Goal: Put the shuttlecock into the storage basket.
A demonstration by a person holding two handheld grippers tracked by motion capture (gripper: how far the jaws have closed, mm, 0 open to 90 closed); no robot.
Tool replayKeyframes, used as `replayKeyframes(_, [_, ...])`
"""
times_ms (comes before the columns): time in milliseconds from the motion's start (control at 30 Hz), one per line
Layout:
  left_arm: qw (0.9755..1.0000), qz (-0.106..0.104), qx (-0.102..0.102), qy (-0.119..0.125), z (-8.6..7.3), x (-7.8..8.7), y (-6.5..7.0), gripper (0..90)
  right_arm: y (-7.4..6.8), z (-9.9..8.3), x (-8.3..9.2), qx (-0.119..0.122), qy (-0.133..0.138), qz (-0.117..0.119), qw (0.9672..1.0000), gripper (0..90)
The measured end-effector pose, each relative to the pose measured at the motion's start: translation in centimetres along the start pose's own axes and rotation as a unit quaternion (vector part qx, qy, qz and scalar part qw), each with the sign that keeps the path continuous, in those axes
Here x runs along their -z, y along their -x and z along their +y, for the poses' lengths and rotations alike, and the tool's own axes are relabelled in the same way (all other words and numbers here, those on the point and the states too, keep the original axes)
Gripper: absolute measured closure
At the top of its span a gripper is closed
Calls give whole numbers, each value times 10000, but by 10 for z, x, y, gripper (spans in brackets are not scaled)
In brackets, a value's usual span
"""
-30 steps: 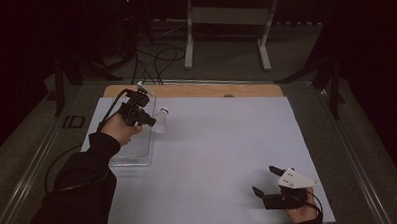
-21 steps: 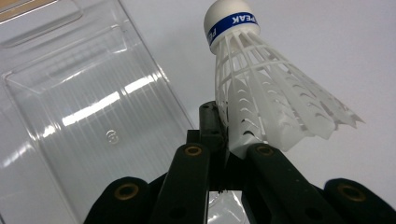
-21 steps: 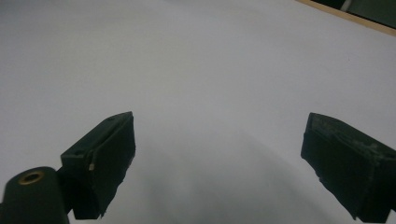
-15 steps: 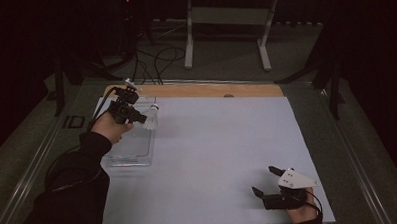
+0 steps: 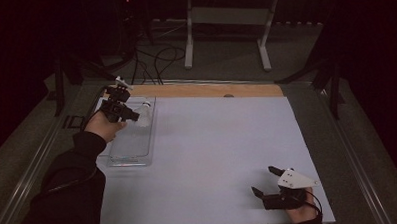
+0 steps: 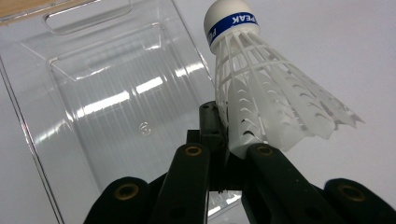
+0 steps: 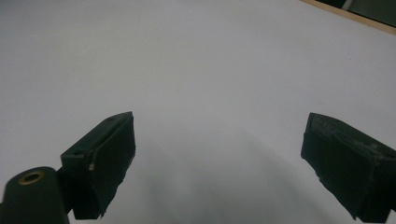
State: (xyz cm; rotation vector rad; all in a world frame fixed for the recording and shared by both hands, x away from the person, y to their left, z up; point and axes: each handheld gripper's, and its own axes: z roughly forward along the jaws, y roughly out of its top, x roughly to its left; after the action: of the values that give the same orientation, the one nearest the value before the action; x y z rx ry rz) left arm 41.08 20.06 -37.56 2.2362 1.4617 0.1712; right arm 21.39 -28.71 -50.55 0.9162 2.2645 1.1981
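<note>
A white plastic shuttlecock [image 5: 144, 113] with a blue band round its cork [image 6: 232, 23] hangs over the far end of a clear plastic bin [image 5: 132, 144]. My left gripper [image 5: 131, 114] is shut on the edge of the shuttlecock's skirt [image 6: 261, 93], the cork pointing away from the jaws. In the left gripper view the bin [image 6: 107, 93] lies below with nothing visible inside it. My right gripper [image 5: 263, 180] rests near the table's front right corner, open, with just white tabletop between its jaws [image 7: 219, 158].
A white sheet [image 5: 222, 141] covers the table, with a wooden strip [image 5: 195, 89] along its far edge. Beyond the table stand a metal frame's legs [image 5: 224, 36] and floor cables [image 5: 154, 53]. Metal rails run along both table sides.
My left gripper has carried the shuttlecock leftwards over the bin's far end. The right gripper has stayed where it was.
</note>
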Motion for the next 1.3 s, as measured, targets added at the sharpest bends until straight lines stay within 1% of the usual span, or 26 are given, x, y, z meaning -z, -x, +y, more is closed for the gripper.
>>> replayKeyframes(133, [10000, 1, 69, 27, -2, -3, -3, 900, 0, 0, 0, 5, -2, -7, 10000, 101])
replayKeyframes(167, [9999, -25, 130, 50, -4, -6, -6, 900, 0, 0, 0, 4, -5, -16, 10000, 101])
replayKeyframes(333, [9998, -9, 197, 75, -6, -12, -10, 900, 0, 0, 0, -3, -13, -16, 10000, 101])
replayKeyframes(367, [9996, -17, 250, 99, -7, -16, -13, 900, 0, 0, 0, 3, -18, -20, 10000, 101])
replayKeyframes(400, [9996, -17, 250, 99, -7, -16, -13, 900, 0, 0, 0, 3, -18, -20, 10000, 101])
replayKeyframes(467, [9995, -36, 298, 117, -9, -22, -16, 900, 0, 0, 0, 5, -30, -21, 10000, 100])
replayKeyframes(600, [9994, -44, 310, 115, -10, -28, -17, 900, 0, 0, 0, 5, -31, -21, 10000, 101])
replayKeyframes(767, [9997, 36, 220, 53, -13, -39, -16, 900, 0, 0, 0, -6, -36, -21, 10000, 101])
replayKeyframes(833, [9998, 38, 206, 46, -13, -41, -17, 900, 0, 0, 0, -10, -40, -16, 10000, 101])
replayKeyframes(867, [9997, 42, 230, 43, -14, -43, -17, 900, 0, 0, 0, -6, -39, -18, 10000, 101])
replayKeyframes(933, [9997, 83, 216, 15, -15, -46, -18, 900, 0, -1, 0, -9, -37, -16, 10000, 101])
replayKeyframes(967, [9997, 48, 246, -3, -16, -49, -20, 900, 1, -1, 0, -15, -52, -21, 10000, 101])
replayKeyframes(1100, [9997, 38, 251, -26, -18, -52, -21, 900, 1, -1, 0, -14, -59, -21, 10000, 101])
replayKeyframes(1167, [9996, 73, 250, -64, -19, -55, -22, 900, 0, -1, 0, -13, -60, -21, 10000, 101])
replayKeyframes(1300, [9997, 52, 215, -126, -20, -59, -22, 900, 0, -1, 0, -14, -61, -23, 10000, 101])
